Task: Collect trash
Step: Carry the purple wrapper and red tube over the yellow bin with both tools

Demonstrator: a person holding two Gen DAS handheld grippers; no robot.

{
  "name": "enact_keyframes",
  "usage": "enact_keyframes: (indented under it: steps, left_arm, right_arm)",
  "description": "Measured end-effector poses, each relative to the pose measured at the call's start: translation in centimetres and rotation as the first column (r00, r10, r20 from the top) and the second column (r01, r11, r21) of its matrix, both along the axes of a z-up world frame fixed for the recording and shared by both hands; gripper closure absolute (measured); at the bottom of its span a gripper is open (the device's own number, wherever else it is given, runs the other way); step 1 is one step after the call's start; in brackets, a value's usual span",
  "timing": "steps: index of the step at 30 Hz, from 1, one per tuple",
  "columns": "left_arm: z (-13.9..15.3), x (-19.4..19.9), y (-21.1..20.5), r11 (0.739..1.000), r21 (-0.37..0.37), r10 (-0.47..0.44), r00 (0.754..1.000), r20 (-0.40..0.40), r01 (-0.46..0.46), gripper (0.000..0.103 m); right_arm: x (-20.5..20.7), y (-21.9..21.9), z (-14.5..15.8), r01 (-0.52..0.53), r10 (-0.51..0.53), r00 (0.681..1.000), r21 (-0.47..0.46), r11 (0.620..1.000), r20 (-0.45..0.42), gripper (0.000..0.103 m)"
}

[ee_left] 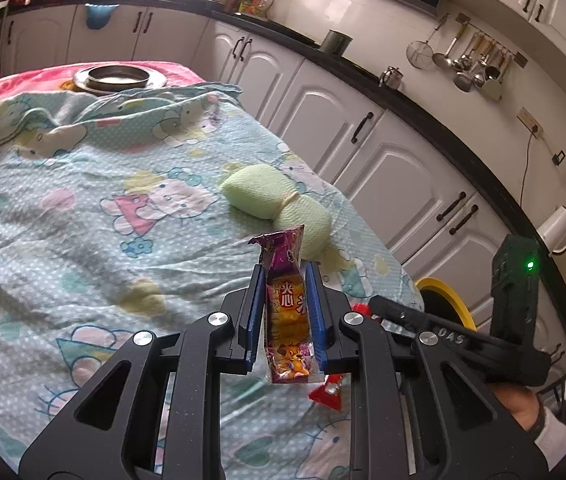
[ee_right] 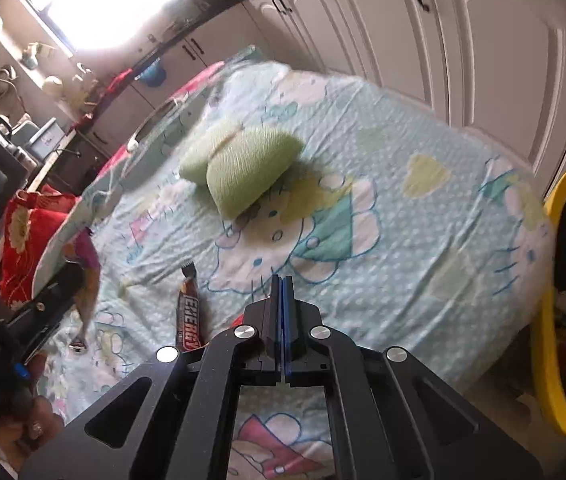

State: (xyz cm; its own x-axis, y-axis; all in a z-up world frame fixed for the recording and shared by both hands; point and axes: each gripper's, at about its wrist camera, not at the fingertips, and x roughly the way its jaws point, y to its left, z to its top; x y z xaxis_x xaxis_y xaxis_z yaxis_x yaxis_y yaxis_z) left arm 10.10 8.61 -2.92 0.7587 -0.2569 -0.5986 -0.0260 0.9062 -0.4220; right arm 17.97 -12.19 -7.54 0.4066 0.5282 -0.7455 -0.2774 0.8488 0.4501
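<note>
**Snack wrapper held over the bed**

The left claw pinches a purple and orange snack wrapper between its two blue pads. The wrapper stands upright, lifted above the bed, which has a blue cartoon cat sheet. A green pillow lies just past the wrapper, near the bed's right edge. A red wrapper lies on the sheet below the claw. The right claw is pressed together and holds nothing. A brown energy bar wrapper lies on the sheet just to its left. A yellow bin stands beside the bed's right edge.
</note>
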Motion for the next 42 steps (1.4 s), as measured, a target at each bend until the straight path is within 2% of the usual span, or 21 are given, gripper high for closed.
enact_keyframes:
  steps: [9,21,30,42]
  left_arm:
    - [1.4,0.5,-3.1,0.997,0.039,-0.061,0.998,0.025,0.06,0.088]
    - [2.6,2.6,-8.7,0.98,0.093,-0.178,0.983,0.045,0.174,0.088]
    - [2.7,4.3,-14.4,0.951,0.122,-0.292,0.955,0.048,0.284,0.088]
    - [2.5,5.5,-20.9,0.899,0.167,-0.416,0.909,0.036,0.405,0.088]
  right_arm:
    - [-0.8,-3.3,3.5,0.015,-0.015,0.996,0.008,1.0,0.092,0.102]
    - [-0.7,-8.5,7.4,0.098,-0.107,0.975,0.055,0.994,0.192,0.102]
    - [-0.9,-14.7,8.9,0.207,-0.217,0.948,0.069,0.976,0.233,0.102]
    - [-2.5,-21.4,9.3,0.322,-0.332,0.905,0.083,0.943,0.266,0.102]
